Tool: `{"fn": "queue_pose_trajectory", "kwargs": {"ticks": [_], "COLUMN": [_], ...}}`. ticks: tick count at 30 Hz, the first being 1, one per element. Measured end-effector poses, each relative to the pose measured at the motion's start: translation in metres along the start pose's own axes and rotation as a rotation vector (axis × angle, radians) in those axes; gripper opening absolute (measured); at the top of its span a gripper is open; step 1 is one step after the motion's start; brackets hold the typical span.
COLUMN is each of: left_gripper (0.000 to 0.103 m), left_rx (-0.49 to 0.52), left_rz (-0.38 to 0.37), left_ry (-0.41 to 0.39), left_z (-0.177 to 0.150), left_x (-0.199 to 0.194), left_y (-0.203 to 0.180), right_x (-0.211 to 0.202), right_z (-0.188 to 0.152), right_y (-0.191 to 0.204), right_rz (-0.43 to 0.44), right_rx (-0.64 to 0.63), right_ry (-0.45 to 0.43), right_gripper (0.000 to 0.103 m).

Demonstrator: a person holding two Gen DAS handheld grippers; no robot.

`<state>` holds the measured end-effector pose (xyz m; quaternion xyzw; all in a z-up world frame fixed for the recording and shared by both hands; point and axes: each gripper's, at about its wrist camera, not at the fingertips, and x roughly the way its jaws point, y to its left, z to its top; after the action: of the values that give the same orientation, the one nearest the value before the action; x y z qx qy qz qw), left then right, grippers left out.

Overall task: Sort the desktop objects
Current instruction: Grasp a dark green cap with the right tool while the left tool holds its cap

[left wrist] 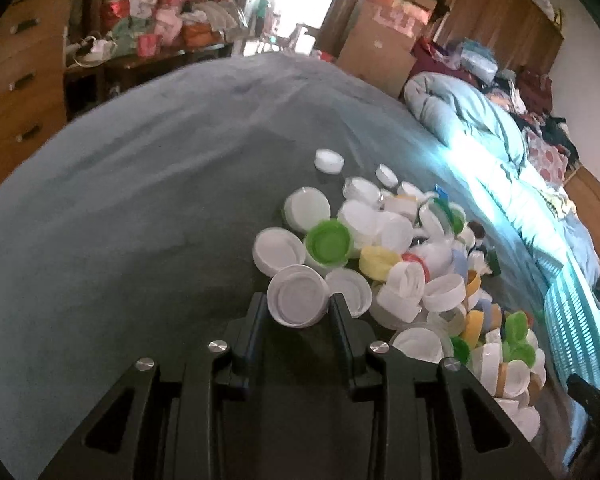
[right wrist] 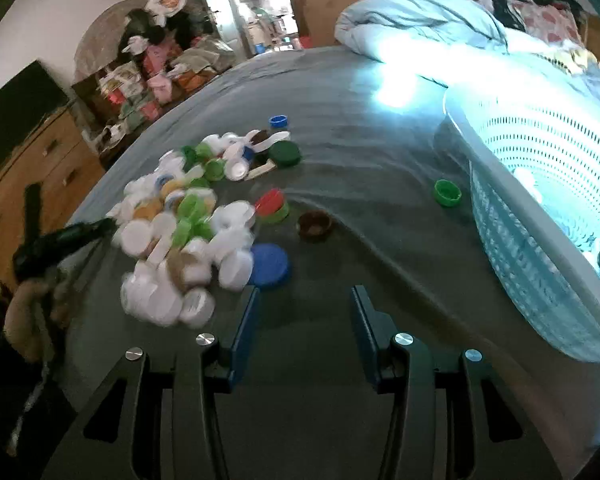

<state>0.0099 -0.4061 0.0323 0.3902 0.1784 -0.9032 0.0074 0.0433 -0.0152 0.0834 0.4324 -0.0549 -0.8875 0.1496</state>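
A heap of plastic bottle caps (left wrist: 400,252), mostly white with some green and yellow, lies on a grey-blue bed sheet (left wrist: 140,200). My left gripper (left wrist: 298,300) is shut on a large white cap (left wrist: 297,295), its fingers on either side of it at the heap's near edge. In the right wrist view the heap (right wrist: 188,224) sits left of centre. My right gripper (right wrist: 304,296) is open and empty over bare sheet, just right of a blue cap (right wrist: 270,266). A white perforated basket (right wrist: 540,208) stands to its right, with a few caps inside.
Loose caps lie apart: a brown one (right wrist: 315,225), a green one (right wrist: 447,193), a dark green one (right wrist: 285,153), a small blue one (right wrist: 278,121). A rolled pale blue duvet (left wrist: 480,120) lies along the bed's far side. A wooden dresser (left wrist: 12,92) stands beyond the bed.
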Motion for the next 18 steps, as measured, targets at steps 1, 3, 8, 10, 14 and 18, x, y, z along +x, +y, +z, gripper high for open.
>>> {"fn": "queue_pose_trajectory", "kwargs": {"ticks": [1, 3, 8, 10, 14, 18], "left_gripper": [0.033, 0.033, 0.033, 0.033, 0.033, 0.033], "left_rx": [0.001, 0.011, -0.013, -0.003, 0.014, -0.002], "left_rz": [0.005, 0.025, 0.034, 0.03, 0.032, 0.024], "left_ry": [-0.015, -0.044, -0.025, -0.026, -0.032, -0.028], "left_z": [0.0, 0.001, -0.006, -0.007, -0.006, -0.007], "left_x": [-0.005, -0.013, -0.006, -0.005, -0.004, -0.002], "left_y": [0.001, 0.004, 0.017, 0.016, 0.012, 0.014], "right_x": [0.002, 0.006, 0.03, 0.04, 0.054, 0.084], "right_z": [0.005, 0.017, 0.035, 0.039, 0.062, 0.088], "right_y": [0.003, 0.009, -0.01, -0.02, -0.001, 0.026], "right_rz": [0.0, -0.018, -0.124, -0.115, -0.065, -0.036], "right_rx": [-0.018, -0.062, -0.024, 0.038, -0.015, -0.131], "right_ry": [-0.009, -0.033, -0.041, -0.037, -0.056, -0.02], "right_gripper": [0.041, 0.041, 0.041, 0.041, 0.041, 0.041]}}
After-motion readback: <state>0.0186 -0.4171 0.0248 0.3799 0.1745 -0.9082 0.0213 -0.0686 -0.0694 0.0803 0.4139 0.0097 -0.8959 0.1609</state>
